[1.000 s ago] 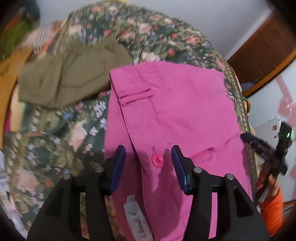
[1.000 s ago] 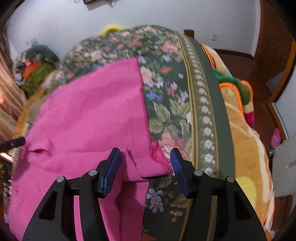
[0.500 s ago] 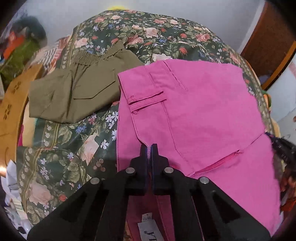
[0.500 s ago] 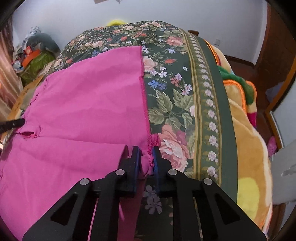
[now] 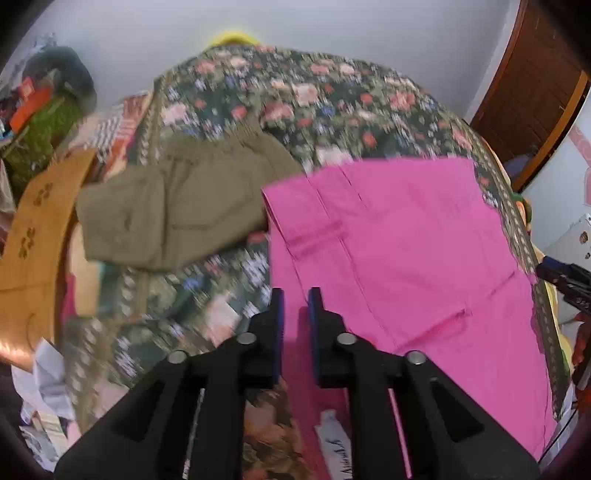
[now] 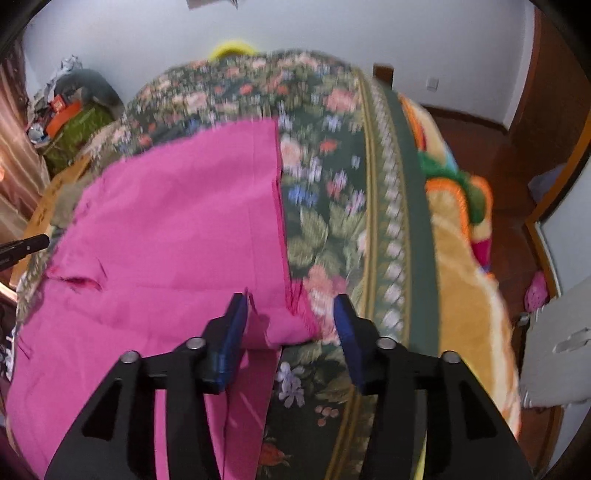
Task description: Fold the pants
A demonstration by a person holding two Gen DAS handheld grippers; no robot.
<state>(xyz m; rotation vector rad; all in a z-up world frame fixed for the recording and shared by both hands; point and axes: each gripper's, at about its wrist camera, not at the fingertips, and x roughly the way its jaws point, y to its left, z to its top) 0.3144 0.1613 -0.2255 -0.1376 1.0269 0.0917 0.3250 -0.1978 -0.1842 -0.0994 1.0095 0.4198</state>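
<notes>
Pink pants (image 5: 406, 251) lie folded on the floral bedspread (image 5: 295, 96). A white tag (image 5: 334, 443) on the pants bears blurred, unreadable script. The left gripper (image 5: 295, 325) stands over their edge, fingers slightly parted, gripping nothing. The right gripper (image 6: 290, 325) is wide apart astride the pants' corner. Olive shorts (image 5: 177, 206) lie left of the pants.

A flowery green bedspread (image 5: 332, 96) covers the bed. Some olive green shorts (image 5: 177, 206) lie flat on it. An orange blanket (image 6: 465, 295) hangs at the bed's side, and a wooden door (image 5: 532, 85) stands by the white wall (image 5: 295, 22).
</notes>
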